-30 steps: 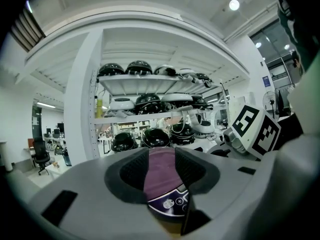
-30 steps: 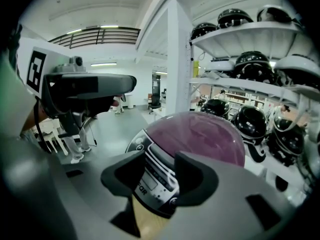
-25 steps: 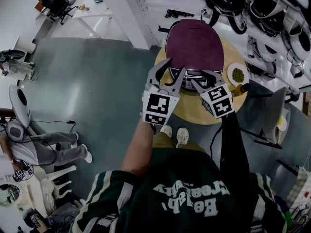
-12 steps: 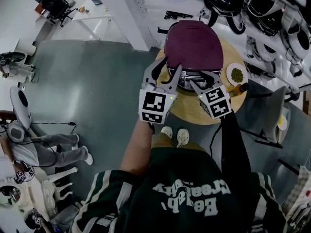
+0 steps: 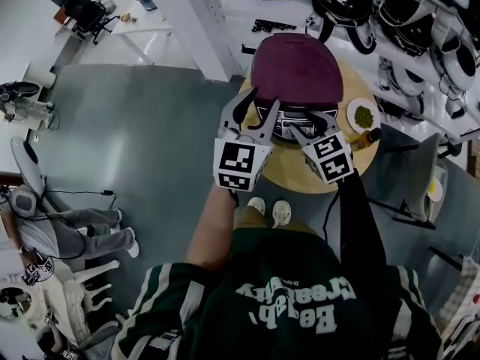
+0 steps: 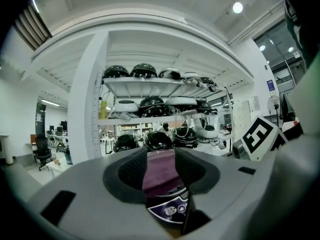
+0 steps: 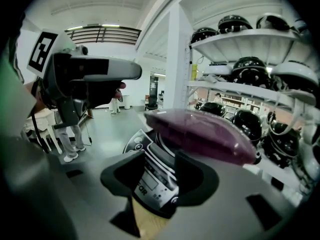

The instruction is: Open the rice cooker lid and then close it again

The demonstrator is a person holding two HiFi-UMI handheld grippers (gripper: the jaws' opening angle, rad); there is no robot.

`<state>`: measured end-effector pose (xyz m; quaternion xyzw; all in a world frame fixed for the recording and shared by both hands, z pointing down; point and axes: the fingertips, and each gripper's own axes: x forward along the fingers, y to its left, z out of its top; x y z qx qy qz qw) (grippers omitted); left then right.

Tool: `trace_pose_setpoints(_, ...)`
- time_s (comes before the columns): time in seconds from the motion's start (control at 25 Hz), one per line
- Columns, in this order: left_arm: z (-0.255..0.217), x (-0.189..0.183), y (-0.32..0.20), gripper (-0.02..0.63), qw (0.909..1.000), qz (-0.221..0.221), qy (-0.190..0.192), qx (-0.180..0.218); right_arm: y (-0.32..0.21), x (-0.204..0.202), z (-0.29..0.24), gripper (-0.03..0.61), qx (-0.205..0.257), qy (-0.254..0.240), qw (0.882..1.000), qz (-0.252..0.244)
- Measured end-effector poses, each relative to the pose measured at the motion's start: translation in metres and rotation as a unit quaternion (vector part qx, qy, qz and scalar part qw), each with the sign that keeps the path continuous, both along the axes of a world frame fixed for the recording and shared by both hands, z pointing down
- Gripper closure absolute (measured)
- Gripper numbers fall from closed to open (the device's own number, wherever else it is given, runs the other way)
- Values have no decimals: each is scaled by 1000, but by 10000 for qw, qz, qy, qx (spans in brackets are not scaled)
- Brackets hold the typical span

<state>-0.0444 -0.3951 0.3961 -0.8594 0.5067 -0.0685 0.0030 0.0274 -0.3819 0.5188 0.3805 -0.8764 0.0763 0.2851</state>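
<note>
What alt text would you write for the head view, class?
Seen from above, a person holds the left gripper and right gripper, jaws apart, at the front of a purple-lidded rice cooker on a round table. A plate of something green sits beside it.

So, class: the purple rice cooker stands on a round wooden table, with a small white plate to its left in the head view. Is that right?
Not quite. The small white plate lies to the right of the purple rice cooker on the round wooden table; the head view shows it.
</note>
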Motion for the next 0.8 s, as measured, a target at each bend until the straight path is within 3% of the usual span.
trace_pose_setpoints(0.8, -1, 8, 0, 451, 10000, -23, 11, 3, -2, 0, 0, 376, 8, -31, 10000, -47)
